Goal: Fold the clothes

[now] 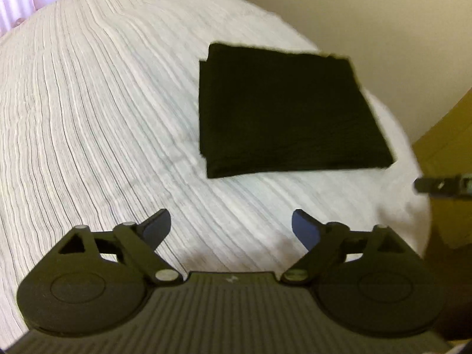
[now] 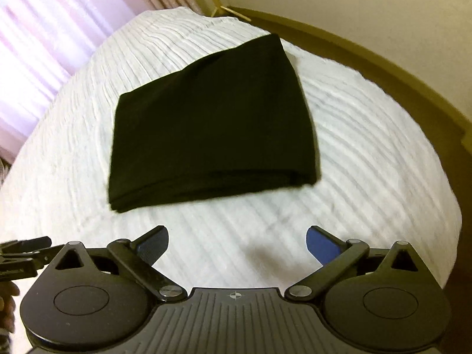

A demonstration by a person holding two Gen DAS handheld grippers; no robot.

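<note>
A black garment [image 1: 289,112] lies folded into a flat rectangle on the white ribbed bedspread [image 1: 97,124]. In the left wrist view it rests ahead and to the right of my left gripper [image 1: 231,224], which is open with nothing between its blue-padded fingers. The right wrist view shows the same folded garment [image 2: 212,126] ahead and a little to the left of my right gripper [image 2: 237,240]. That gripper stands wide open and empty above the bedspread [image 2: 368,153]. Neither gripper touches the cloth.
The bed's right edge drops to a brown floor [image 1: 442,153] beside a cream wall [image 1: 368,29]. A curtained window [image 2: 44,44] glows at the far left. Part of the other gripper [image 1: 439,184] shows at the right edge, and its tip [image 2: 23,253] at the left with a hand [image 2: 7,303].
</note>
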